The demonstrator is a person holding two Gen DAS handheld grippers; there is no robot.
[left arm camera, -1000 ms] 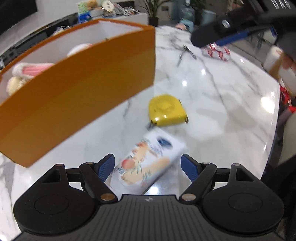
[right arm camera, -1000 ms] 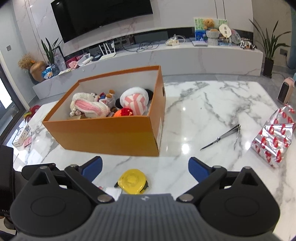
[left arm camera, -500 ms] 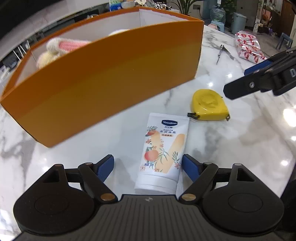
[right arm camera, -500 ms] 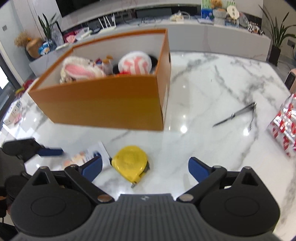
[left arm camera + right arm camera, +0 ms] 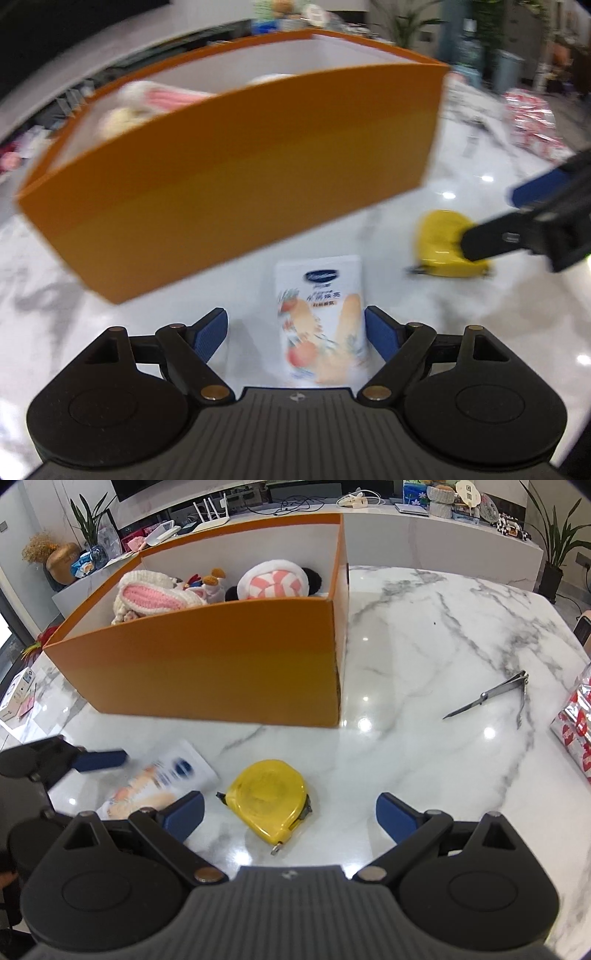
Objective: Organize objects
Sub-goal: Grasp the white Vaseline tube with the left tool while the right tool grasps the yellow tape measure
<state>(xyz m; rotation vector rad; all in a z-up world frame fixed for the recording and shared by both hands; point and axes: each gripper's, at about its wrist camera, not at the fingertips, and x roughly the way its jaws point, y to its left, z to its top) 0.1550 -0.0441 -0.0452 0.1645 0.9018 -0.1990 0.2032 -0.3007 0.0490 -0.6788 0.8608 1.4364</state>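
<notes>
A white cream tube with a peach print lies flat on the marble table. My left gripper is open around the tube, with a gap on the left side. The tube also shows in the right wrist view, beside a left finger. A yellow tape measure lies between the fingers of my open right gripper, untouched. From the left wrist view, the tape measure sits under a right finger. The orange box stands just behind both objects.
Plush toys fill the orange box. Metal clippers and a red and silver foil packet lie on the right of the table. A small white carton is at the far left.
My right gripper has sunk toward the table and now straddles the tape measure. My left gripper has rolled and lined up, so the tube now lies lengthwise between its fingers.
</notes>
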